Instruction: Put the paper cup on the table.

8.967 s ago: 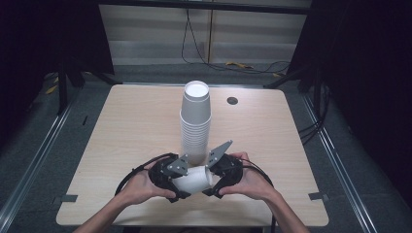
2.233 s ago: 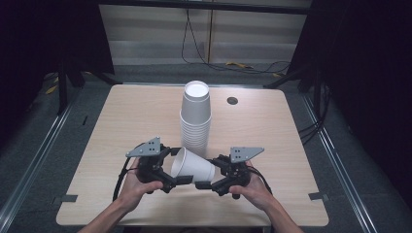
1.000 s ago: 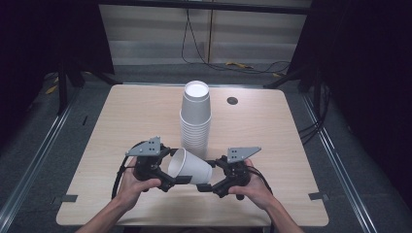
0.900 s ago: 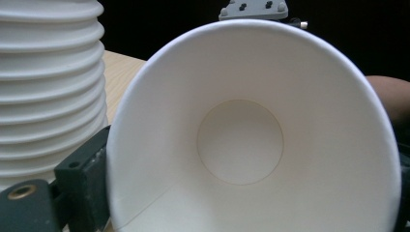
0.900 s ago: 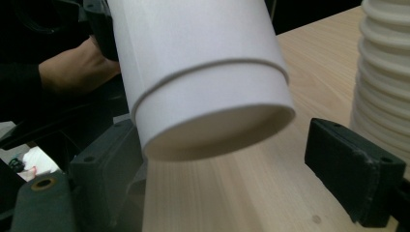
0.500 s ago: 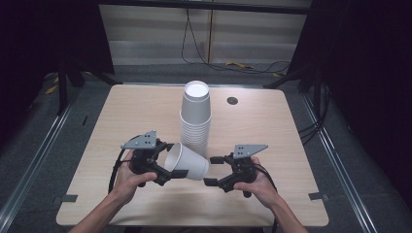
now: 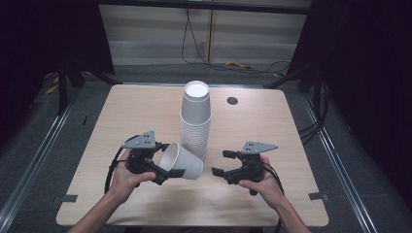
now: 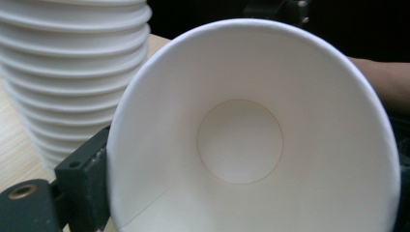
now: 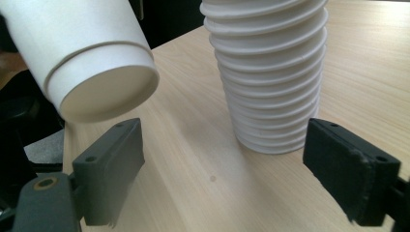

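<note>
A single white paper cup (image 7: 182, 164) lies on its side just above the table, mouth toward my left gripper (image 7: 167, 160), which is shut on its rim. In the left gripper view I look straight into the cup (image 8: 239, 140), and one black finger (image 8: 82, 179) presses its outer wall. A tall stack of white cups (image 7: 196, 119) stands upright mid-table behind it. My right gripper (image 7: 222, 162) is open, a short gap to the right of the cup's base. From the right gripper view, the cup's bottom (image 9: 106, 92) hangs upper left, the stack (image 9: 270, 72) stands ahead, and nothing lies between the gripper's (image 9: 232, 174) jaws.
The light wooden table (image 7: 272, 126) has a small black round hole (image 7: 232, 100) near its far edge, right of the stack. Cables run over the dark floor behind the table. Metal rails line both sides.
My right gripper has let go of the cup's base and drawn back to the right. The left gripper keeps the cup and has shifted slightly left.
</note>
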Demonstrator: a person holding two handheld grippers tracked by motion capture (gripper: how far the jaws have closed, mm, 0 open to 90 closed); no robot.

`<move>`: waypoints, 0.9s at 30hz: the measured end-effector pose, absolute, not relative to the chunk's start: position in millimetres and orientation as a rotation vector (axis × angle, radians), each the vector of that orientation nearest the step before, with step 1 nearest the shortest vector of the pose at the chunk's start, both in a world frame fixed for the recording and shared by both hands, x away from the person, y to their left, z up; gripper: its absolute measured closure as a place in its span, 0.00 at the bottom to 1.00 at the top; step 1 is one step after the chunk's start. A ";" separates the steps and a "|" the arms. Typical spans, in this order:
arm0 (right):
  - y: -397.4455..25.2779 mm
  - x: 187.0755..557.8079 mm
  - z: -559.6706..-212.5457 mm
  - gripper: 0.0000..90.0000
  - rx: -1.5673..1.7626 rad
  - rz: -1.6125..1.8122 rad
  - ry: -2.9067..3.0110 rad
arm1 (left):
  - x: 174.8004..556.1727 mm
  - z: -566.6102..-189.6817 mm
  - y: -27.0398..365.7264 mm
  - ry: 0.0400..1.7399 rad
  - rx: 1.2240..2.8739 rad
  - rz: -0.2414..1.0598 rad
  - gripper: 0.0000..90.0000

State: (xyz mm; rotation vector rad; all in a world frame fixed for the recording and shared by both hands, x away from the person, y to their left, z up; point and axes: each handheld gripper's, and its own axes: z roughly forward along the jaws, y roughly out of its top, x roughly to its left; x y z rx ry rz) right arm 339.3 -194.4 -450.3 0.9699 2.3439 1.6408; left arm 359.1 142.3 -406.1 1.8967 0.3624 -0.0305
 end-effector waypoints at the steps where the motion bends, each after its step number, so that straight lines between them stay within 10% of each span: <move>1: -194.9 339.2 -450.3 0.15 0.967 1.634 2.335 | 359.4 -406.4 143.2 0.368 1.899 -0.031 0.09; 27: -221.4 325.3 -444.7 0.19 1.104 1.393 2.153 | 366.8 -410.0 180.1 0.578 2.029 0.113 0.10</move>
